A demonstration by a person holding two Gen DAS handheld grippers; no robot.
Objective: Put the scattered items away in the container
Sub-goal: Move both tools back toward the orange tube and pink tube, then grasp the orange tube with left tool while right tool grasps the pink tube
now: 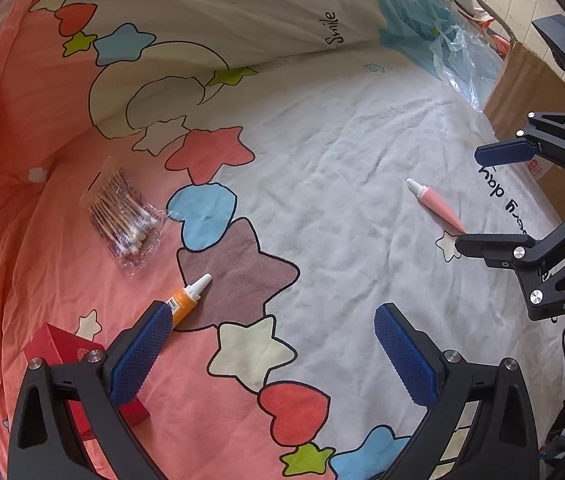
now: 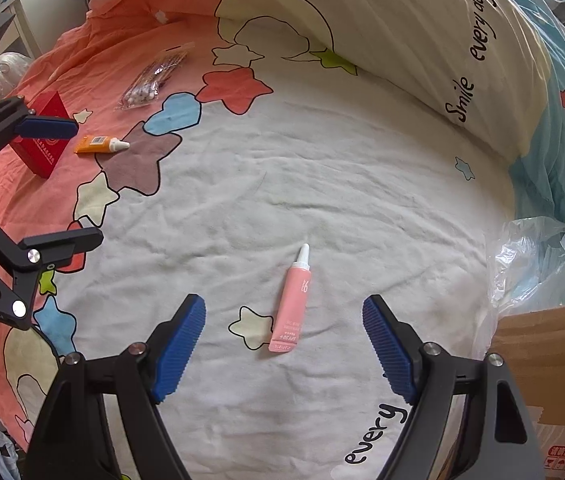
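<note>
On the patterned bedsheet lie a pink tube (image 2: 292,308), an orange tube (image 1: 187,300), a clear bag of cotton swabs (image 1: 122,220) and a red box (image 1: 70,354). My left gripper (image 1: 274,336) is open and empty, its left finger just beside the orange tube. My right gripper (image 2: 284,344) is open and empty, with the pink tube lying on the sheet between its fingers. A cardboard box (image 2: 550,360) stands at the bed's right edge. The right gripper also shows in the left wrist view (image 1: 468,196) around the pink tube (image 1: 436,204).
A folded quilt (image 1: 222,8) rises along the back of the bed. A crumpled clear plastic bag (image 2: 542,260) lies beside the cardboard box. The left gripper (image 2: 66,184) shows at the left of the right wrist view, over the red box (image 2: 44,140).
</note>
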